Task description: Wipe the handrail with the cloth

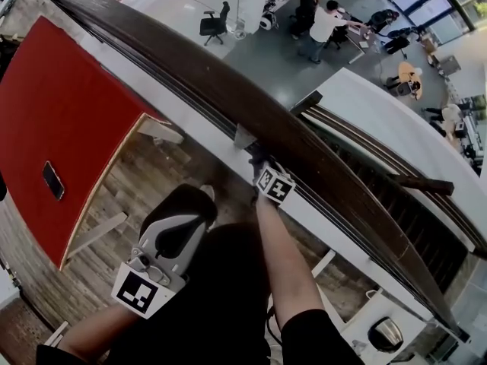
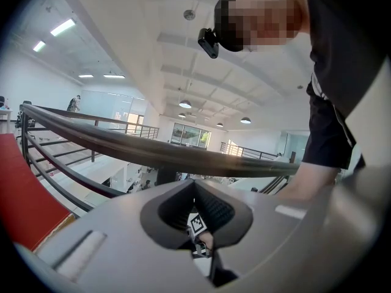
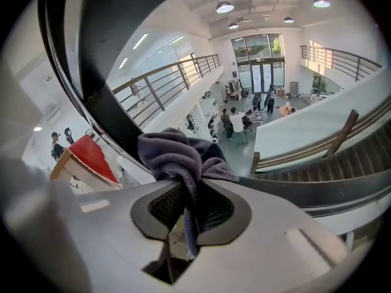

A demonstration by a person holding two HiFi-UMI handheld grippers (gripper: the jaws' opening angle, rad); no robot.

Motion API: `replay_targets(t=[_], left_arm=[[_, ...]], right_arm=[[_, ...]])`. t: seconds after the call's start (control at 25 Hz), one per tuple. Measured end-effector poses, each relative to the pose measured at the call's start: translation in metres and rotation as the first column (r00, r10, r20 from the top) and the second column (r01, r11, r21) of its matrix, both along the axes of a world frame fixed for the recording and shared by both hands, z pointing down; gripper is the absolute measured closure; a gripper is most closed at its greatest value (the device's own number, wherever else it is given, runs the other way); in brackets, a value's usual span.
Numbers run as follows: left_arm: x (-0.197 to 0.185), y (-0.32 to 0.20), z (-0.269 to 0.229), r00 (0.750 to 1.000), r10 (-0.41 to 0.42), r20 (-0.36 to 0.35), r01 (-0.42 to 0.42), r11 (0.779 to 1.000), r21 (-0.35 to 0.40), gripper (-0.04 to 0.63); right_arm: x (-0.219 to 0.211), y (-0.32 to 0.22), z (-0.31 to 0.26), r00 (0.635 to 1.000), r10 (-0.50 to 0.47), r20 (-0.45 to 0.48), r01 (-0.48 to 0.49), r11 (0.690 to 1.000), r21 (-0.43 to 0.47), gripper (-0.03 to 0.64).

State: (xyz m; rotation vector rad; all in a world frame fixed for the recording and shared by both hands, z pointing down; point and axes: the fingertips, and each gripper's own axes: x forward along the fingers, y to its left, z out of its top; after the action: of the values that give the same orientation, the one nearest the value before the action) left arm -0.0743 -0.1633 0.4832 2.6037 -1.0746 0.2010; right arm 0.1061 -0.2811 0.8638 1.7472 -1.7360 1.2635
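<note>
A dark wooden handrail (image 1: 228, 90) runs diagonally from upper left to lower right in the head view. My right gripper (image 1: 261, 166) reaches onto it, its marker cube (image 1: 274, 185) just below the rail. In the right gripper view the jaws (image 3: 194, 182) are shut on a bunched grey-purple cloth (image 3: 177, 157), which presses against the handrail (image 3: 98, 72). My left gripper (image 1: 181, 233) hangs back from the rail on the near side, over the wooden floor. Its jaws (image 2: 194, 185) are shut with nothing between them, and the handrail (image 2: 153, 151) crosses just beyond them.
A red tabletop (image 1: 53, 120) with a phone (image 1: 53, 179) lies at the left. Beyond the rail the floor drops to a lower level with people (image 1: 323, 25) and an office chair (image 1: 214, 23). A staircase (image 1: 396, 204) descends at the right.
</note>
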Motion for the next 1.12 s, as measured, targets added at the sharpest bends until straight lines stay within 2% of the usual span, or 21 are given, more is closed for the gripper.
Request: replay_targets(t=[0.4, 0.64, 1.12], left_arm=[[0.017, 0.013, 0.001, 1.000, 0.009, 0.015, -0.009, 1.000, -0.010, 0.597], [0.018, 0.019, 0.000, 1.000, -0.014, 0.025, 0.014, 1.000, -0.018, 0.595], [0.033, 0.035, -0.009, 0.999, -0.019, 0.047, 0.019, 1.000, 0.015, 0.595]], right_arm=[[0.019, 0.015, 0.001, 1.000, -0.020, 0.003, 0.020, 1.000, 0.015, 0.563], [0.033, 0.018, 0.001, 1.000, 0.006, 0.013, -0.006, 1.000, 0.015, 0.563], [0.066, 0.036, 0.000, 1.000, 0.011, -0.007, -0.011, 1.000, 0.008, 0.563]])
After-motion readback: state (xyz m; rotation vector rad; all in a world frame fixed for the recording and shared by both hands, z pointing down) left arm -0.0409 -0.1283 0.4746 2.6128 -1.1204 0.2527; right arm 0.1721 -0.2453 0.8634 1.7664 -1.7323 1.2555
